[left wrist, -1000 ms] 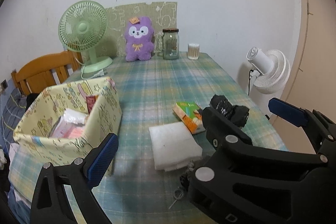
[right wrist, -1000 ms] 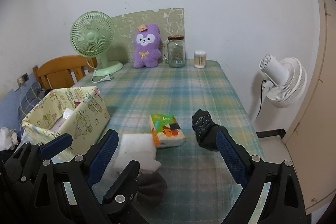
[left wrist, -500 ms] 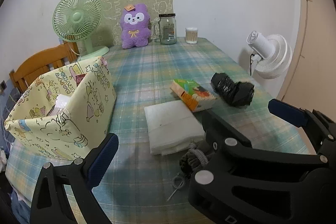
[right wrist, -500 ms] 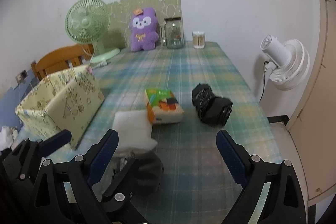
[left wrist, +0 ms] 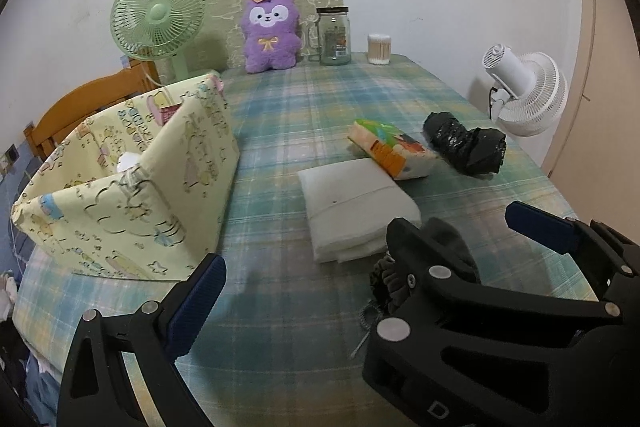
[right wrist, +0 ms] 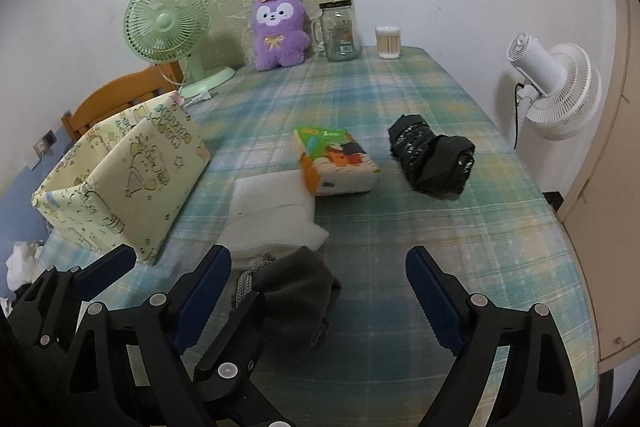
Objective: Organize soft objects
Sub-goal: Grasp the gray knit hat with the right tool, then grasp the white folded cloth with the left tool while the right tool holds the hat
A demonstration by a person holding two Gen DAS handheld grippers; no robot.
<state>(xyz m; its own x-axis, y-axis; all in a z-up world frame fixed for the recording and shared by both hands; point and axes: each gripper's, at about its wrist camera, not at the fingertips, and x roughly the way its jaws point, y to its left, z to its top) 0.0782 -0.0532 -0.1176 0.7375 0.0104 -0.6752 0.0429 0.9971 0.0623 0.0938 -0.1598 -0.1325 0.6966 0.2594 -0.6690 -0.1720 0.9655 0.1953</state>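
Grey knit cloth (right wrist: 292, 291) lies crumpled at the lower centre of the right wrist view, on the plaid surface (right wrist: 400, 99) just below the white folded pad (right wrist: 272, 215). The right gripper (right wrist: 316, 291) straddles it, jaws wide and closing, pads not yet pressing. I'd say it should sink lower and pinch the thick bunched part, so no loose edge drags. The left gripper (left wrist: 360, 251) hangs beside it, jaws apart, empty. The yellow fabric box (right wrist: 120, 183) waits at left.

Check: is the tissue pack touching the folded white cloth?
Touching. In the right wrist view the tissue pack overlaps the far corner of the folded white cloth, with no gap between them.
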